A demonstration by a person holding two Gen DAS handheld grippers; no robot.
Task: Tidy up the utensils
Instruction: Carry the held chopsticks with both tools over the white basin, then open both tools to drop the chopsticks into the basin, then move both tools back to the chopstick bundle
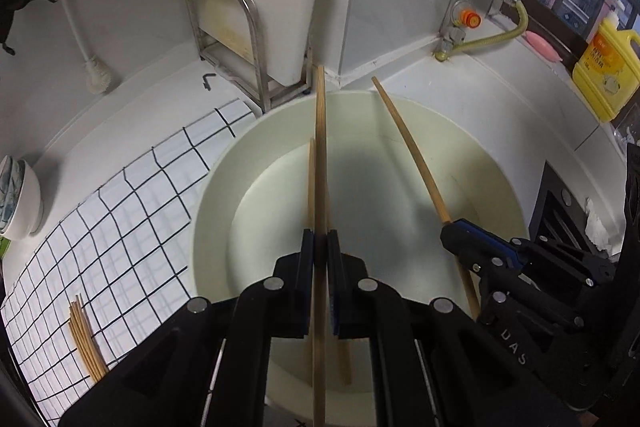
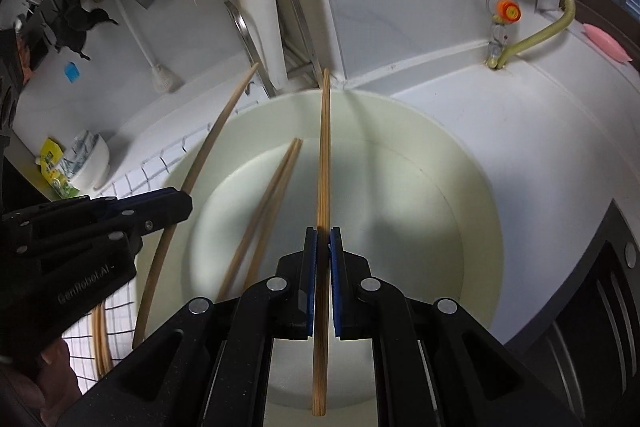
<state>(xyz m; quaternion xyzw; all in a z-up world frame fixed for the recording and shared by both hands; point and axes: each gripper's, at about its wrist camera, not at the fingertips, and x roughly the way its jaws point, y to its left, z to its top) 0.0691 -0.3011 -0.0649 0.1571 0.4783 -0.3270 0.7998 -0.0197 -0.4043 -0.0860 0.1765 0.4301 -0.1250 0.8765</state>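
Observation:
In the left wrist view my left gripper [image 1: 320,239] is shut on a long bamboo chopstick [image 1: 320,147] that points away over a pale basin [image 1: 404,163]. My right gripper [image 1: 454,231] comes in from the right, shut on a second chopstick [image 1: 412,151]. In the right wrist view the right gripper [image 2: 323,233] clamps its chopstick [image 2: 324,147] above the basin [image 2: 440,187], and the left gripper [image 2: 176,205] holds the other chopstick [image 2: 208,147] at the left. Two loose chopsticks [image 2: 272,203] lie inside the basin. A bundle of chopsticks [image 1: 86,339] rests on a checked cloth [image 1: 132,227].
Stacked bowls [image 1: 18,199] stand at the far left of the counter. A metal rack [image 1: 232,39] with a white board stands behind the basin. A gas valve and hose [image 1: 480,7] sit at the back right, near a yellow bottle [image 1: 604,67]. A dark stove [image 2: 600,287] borders the right.

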